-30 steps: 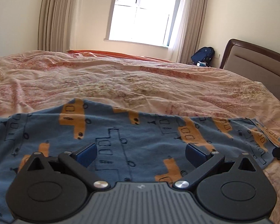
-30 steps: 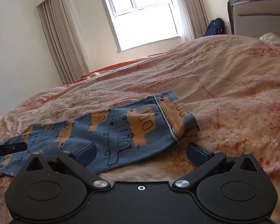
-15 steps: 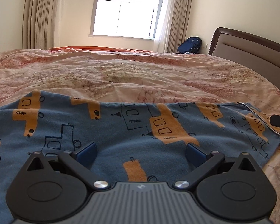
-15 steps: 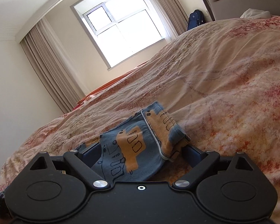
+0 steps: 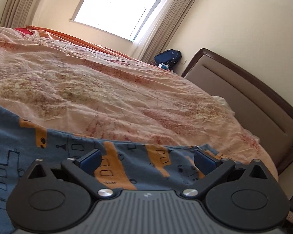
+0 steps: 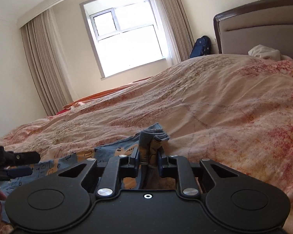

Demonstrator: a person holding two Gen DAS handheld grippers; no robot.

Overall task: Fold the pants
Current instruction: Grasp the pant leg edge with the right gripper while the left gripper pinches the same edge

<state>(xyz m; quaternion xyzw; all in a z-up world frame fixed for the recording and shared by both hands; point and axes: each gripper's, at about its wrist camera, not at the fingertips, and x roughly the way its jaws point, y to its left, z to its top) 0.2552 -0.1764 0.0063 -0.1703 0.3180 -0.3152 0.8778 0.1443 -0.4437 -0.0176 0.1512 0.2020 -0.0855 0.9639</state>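
On a wide bed (image 5: 111,89) under a pink floral duvet, we fold a pair of blue children's pajama pants (image 5: 54,156) printed with orange trucks. The pants lie flat along the near edge of the bed, stretched from our left toward our right.

Our right gripper (image 6: 147,161) has just been closing, and its fingers (image 6: 134,160) now stand narrow, pinching a bunched end of the pants, which pokes up crumpled above the pads. We judge this end was taken so that it can be carried over the rest of the garment, halving its length.

Our left gripper (image 5: 148,159) hovers low over the fabric nearer the other end, its fingers (image 5: 91,157) spread wide with blue and orange cloth beneath and between them, nothing pinched. In the right wrist view it reaches in from the left edge, just above the cloth. We read it as placed to take a second hold, or to pin the cloth while the right end travels.

The fold itself is not yet made; the pants lie at full length. Thin knit like this sags and slides, so a one-sided lift risks a skewed crease.

A dark blue backpack (image 6: 202,46) leans by the headboard (image 5: 244,101), beneath the curtained window (image 6: 125,39).
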